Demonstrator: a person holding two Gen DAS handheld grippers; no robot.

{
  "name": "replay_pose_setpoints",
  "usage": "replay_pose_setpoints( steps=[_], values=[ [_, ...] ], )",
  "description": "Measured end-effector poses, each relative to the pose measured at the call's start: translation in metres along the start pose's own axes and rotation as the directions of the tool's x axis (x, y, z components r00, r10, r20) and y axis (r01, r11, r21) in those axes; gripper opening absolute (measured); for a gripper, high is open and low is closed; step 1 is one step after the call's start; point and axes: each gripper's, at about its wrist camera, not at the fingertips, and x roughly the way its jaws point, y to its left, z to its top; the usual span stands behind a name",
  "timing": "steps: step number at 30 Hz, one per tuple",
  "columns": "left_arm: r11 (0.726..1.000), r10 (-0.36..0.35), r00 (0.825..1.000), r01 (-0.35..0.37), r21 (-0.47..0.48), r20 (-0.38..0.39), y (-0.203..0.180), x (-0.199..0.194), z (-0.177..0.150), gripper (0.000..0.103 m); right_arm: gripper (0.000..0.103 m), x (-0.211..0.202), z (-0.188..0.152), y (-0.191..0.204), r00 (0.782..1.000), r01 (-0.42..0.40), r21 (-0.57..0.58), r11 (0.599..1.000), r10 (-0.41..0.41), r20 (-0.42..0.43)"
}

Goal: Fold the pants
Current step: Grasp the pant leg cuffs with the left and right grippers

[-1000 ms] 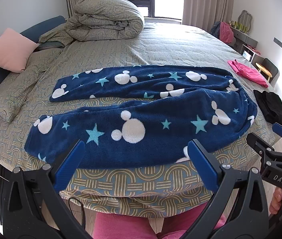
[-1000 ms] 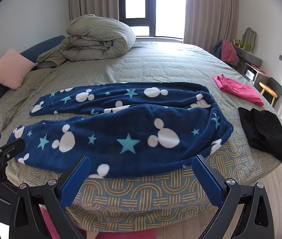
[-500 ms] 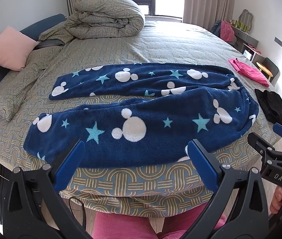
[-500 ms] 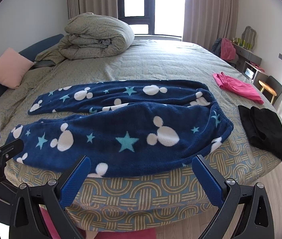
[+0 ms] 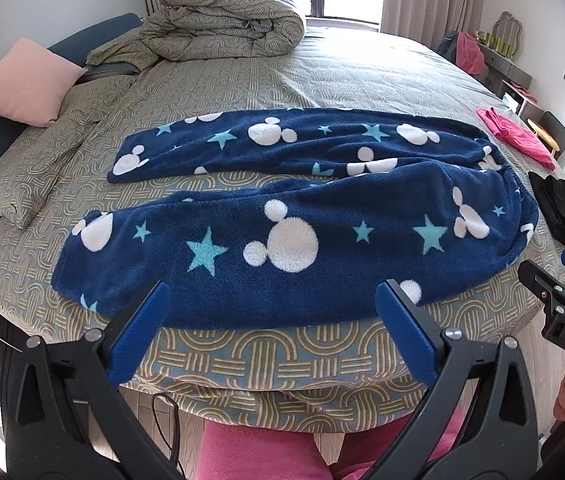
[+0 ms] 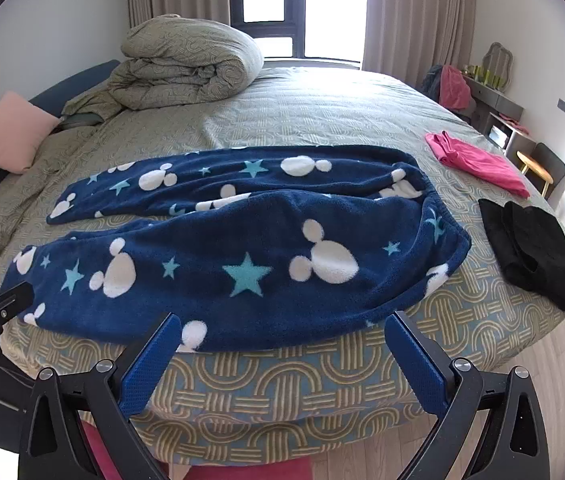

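- A bed fills the room, its patterned cover giving a broad flat surface for folding.
- A rolled duvet sits at the far end, leaving the near half free.
- Navy fleece pants lie spread across the near edge, waistband to the right and both legs running left with a gap between them; nothing looks folded yet.
- A black garment and a pink garment lie apart on the right.
- The left gripper hovers just short of the pants, fingers spread wide, holding nothing.
- The right gripper does likewise, probably readying a first grasp.
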Motion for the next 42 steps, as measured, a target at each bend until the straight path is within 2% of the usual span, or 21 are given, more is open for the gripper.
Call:
replay_pose_setpoints(
  steps=[9, 12, 17, 19, 23, 26, 28, 30, 32, 34, 40, 42],
  values=[
    [0.998, 0.033, 0.997, -0.036, -0.045, -0.063, 0.026, 0.026, -0.007, 0.102, 0.103, 0.033, -0.002, -0.025, 0.996, 0.051, 0.047, 0.998, -0.048, -0.072],
    [0.994, 0.071, 0.994, -0.077, -0.076, -0.079, 0.049, 0.034, -0.012, 0.102, 0.103, 0.045, -0.002, -0.038, 0.994, 0.073, 0.078, 0.994, -0.066, -0.092],
    [0.968, 0.123, 0.984, -0.148, -0.203, -0.13, 0.106, 0.046, -0.024, 0.102, 0.103, 0.062, -0.004, -0.063, 0.987, 0.101, 0.136, 0.986, -0.082, -0.137],
    [0.951, 0.118, 0.983, -0.153, -0.267, -0.143, 0.127, 0.05, -0.029, 0.102, 0.103, 0.069, -0.005, -0.073, 0.984, 0.116, 0.161, 0.98, -0.091, -0.152],
    [0.919, 0.049, 0.988, -0.102, -0.381, -0.146, 0.158, 0.063, -0.034, 0.101, 0.103, 0.082, -0.004, -0.091, 0.98, 0.131, 0.206, 0.97, -0.095, -0.175],
    [0.899, 0.013, 0.983, -0.093, -0.428, -0.185, 0.176, 0.079, -0.037, 0.087, 0.103, 0.093, -0.001, -0.103, 0.981, 0.114, 0.245, 0.963, -0.07, -0.183],
    [0.884, 0.0, 0.978, -0.097, -0.458, -0.207, 0.187, 0.087, -0.04, 0.083, 0.102, 0.099, 0.001, -0.112, 0.981, 0.097, 0.279, 0.955, -0.046, -0.186],
    [0.862, -0.021, 0.977, -0.09, -0.498, -0.213, 0.198, 0.093, -0.044, 0.082, 0.089, 0.101, 0.002, -0.122, 0.982, 0.095, 0.314, 0.945, -0.037, -0.187],
    [0.835, -0.05, 0.976, -0.075, -0.545, -0.211, 0.21, 0.097, -0.048, 0.082, 0.052, 0.105, 0.003, -0.13, 0.978, 0.114, 0.326, 0.939, -0.049, -0.201],
    [0.806, -0.085, 0.975, -0.055, -0.589, -0.207, 0.221, 0.103, -0.052, 0.082, 0.04, 0.109, 0.002, -0.138, 0.973, 0.125, 0.342, 0.931, -0.048, -0.225],
    [0.722, -0.145, 0.969, -0.034, -0.691, -0.2, 0.243, 0.124, -0.062, 0.082, 0.04, 0.12, 0.0, -0.15, 0.968, 0.085, 0.425, 0.901, 0.025, -0.248],
    [0.712, -0.14, 0.971, -0.036, -0.701, -0.192, 0.246, 0.129, -0.061, 0.082, 0.04, 0.124, 0.0, -0.153, 0.967, 0.069, 0.452, 0.889, 0.053, -0.251]
  ],
)
